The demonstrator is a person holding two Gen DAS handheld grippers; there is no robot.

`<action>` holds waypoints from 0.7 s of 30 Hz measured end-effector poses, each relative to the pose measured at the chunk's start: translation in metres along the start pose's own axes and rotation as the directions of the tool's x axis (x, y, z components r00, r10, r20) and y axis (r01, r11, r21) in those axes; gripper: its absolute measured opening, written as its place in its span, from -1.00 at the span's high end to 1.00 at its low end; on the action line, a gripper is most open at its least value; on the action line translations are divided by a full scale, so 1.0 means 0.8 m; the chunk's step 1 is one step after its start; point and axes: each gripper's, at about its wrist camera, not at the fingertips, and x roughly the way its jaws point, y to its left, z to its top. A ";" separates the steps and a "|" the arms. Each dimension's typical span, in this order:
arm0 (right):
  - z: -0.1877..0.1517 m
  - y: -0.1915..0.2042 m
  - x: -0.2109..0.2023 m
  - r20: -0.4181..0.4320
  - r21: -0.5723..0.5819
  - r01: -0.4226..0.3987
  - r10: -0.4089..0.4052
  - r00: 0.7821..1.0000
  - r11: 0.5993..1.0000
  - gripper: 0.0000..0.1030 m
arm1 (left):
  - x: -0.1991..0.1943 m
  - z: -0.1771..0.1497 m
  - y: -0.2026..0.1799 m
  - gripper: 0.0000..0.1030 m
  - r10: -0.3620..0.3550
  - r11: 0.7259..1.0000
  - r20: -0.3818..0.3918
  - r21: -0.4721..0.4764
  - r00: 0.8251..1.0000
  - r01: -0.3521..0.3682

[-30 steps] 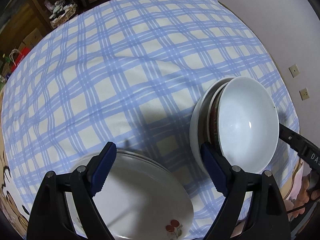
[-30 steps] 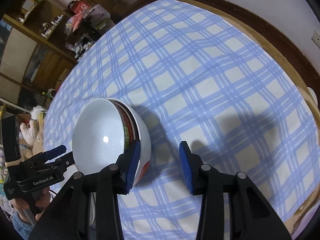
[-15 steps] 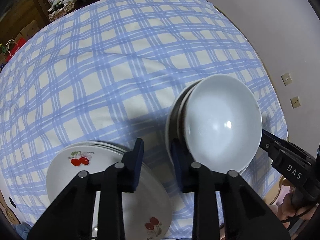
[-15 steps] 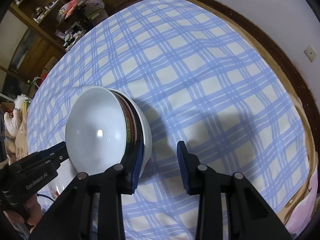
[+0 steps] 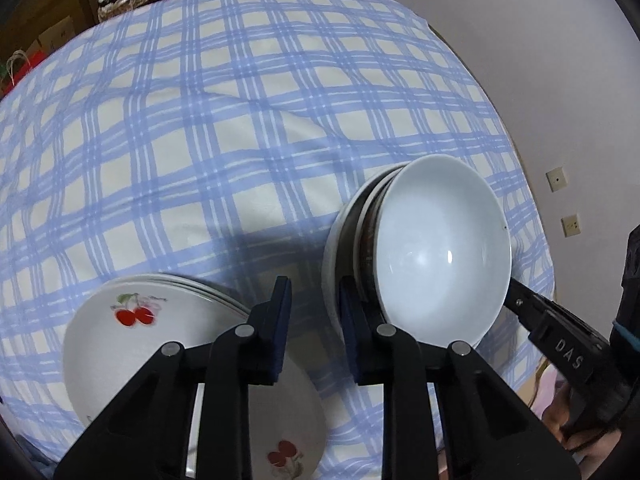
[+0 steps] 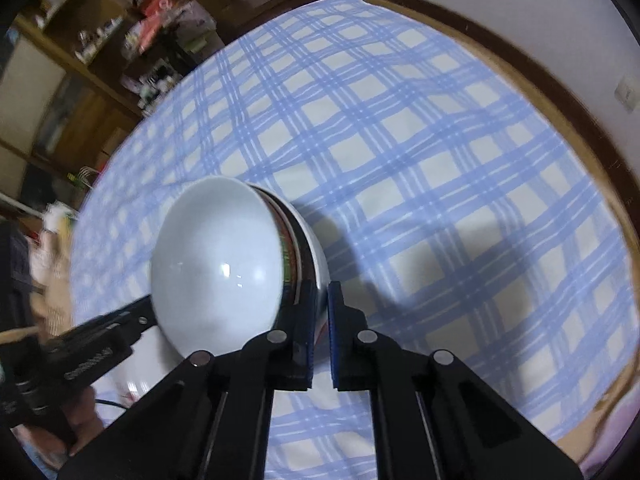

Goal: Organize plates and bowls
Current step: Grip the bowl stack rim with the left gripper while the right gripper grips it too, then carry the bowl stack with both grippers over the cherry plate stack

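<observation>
Nested bowls [image 5: 440, 252] beside the cherry plates [image 5: 168, 344], grouped by kind on the checked cloth [image 5: 240, 120]; left hand-held gripper [image 5: 314, 316] narrowly apart and empty, right hand-held gripper [image 6: 323, 320] closed beside the bowls' rim.

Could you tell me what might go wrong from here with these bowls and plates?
The right gripper appears shut on one edge of the outermost bowl; lifting could tip the stack and slide the white top bowl out. The left gripper hangs between the bowls and the cherry plates, its jaws narrowly apart on nothing; a sideways move could knock either.
</observation>
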 end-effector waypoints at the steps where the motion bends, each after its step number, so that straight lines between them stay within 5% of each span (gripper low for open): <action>1: 0.001 -0.001 0.000 -0.006 0.004 -0.002 0.002 1.000 1.000 0.84 | 0.002 -0.001 0.000 0.59 0.001 1.000 0.001 -0.001 1.000 -0.001; 5: 0.001 -0.009 0.000 -0.012 0.023 -0.029 0.029 1.000 0.999 0.83 | 0.004 -0.005 -0.005 0.87 -0.033 0.999 0.012 -0.002 0.999 0.033; 21: -0.018 -0.015 -0.020 0.072 0.011 -0.050 0.049 0.996 0.999 0.86 | -0.009 -0.011 -0.003 0.86 -0.070 0.997 0.044 0.033 0.997 0.068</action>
